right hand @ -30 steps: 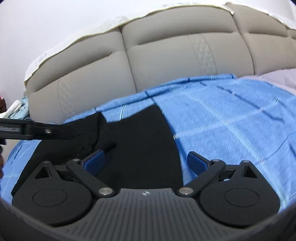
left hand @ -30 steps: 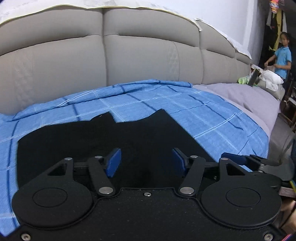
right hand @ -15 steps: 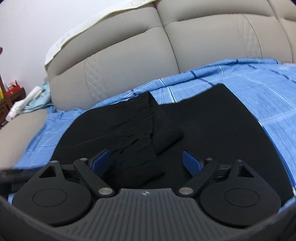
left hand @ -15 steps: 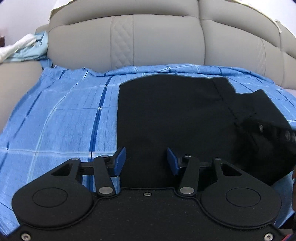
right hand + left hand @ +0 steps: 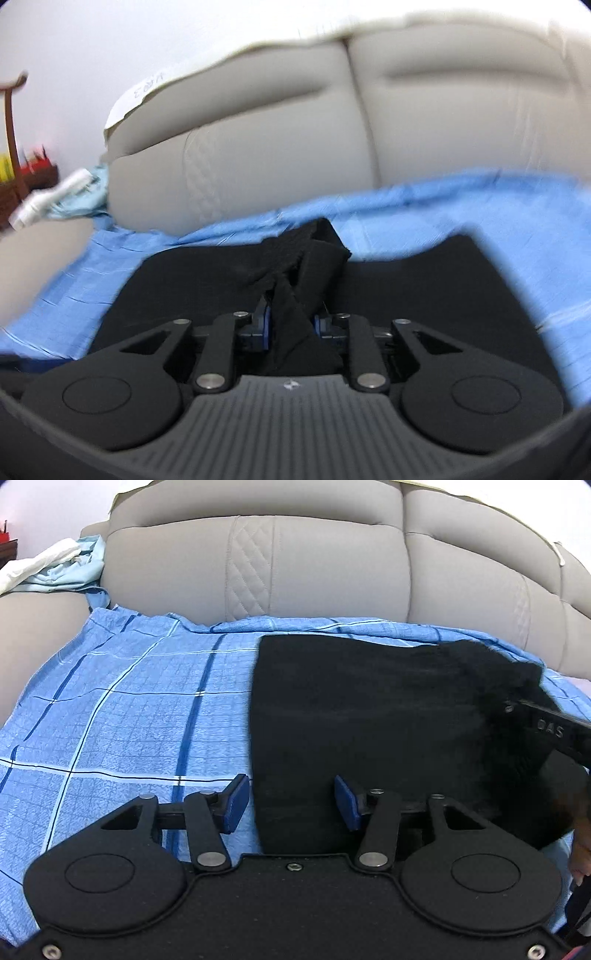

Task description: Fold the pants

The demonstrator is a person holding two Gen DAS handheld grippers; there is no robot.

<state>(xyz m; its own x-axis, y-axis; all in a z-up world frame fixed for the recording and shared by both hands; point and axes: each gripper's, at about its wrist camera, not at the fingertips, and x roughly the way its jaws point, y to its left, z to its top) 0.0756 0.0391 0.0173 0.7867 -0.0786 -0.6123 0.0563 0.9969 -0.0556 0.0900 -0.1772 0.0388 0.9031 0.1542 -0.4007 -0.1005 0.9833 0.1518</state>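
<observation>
Black pants [image 5: 369, 716] lie spread on a blue checked sheet [image 5: 129, 709] on the bed. My left gripper [image 5: 291, 805] is open, its blue pads either side of the pants' near left edge, holding nothing. My right gripper [image 5: 290, 325] is shut on a bunched fold of the black pants [image 5: 291, 266], which rises from the flat cloth into the jaws. The right gripper's arm [image 5: 550, 731] shows at the right edge of the left wrist view, over the pants' raised right part.
A padded beige headboard [image 5: 295, 561] stands behind the bed. Light blue and white cloth [image 5: 55, 568] lies at the far left on the bed's side. A dark wooden shelf [image 5: 22, 177] is at the far left. The right wrist view is motion-blurred.
My right gripper has closed on a fold of the pants and lifted it. My left gripper has shifted so the pants' left edge sits between its open fingers.
</observation>
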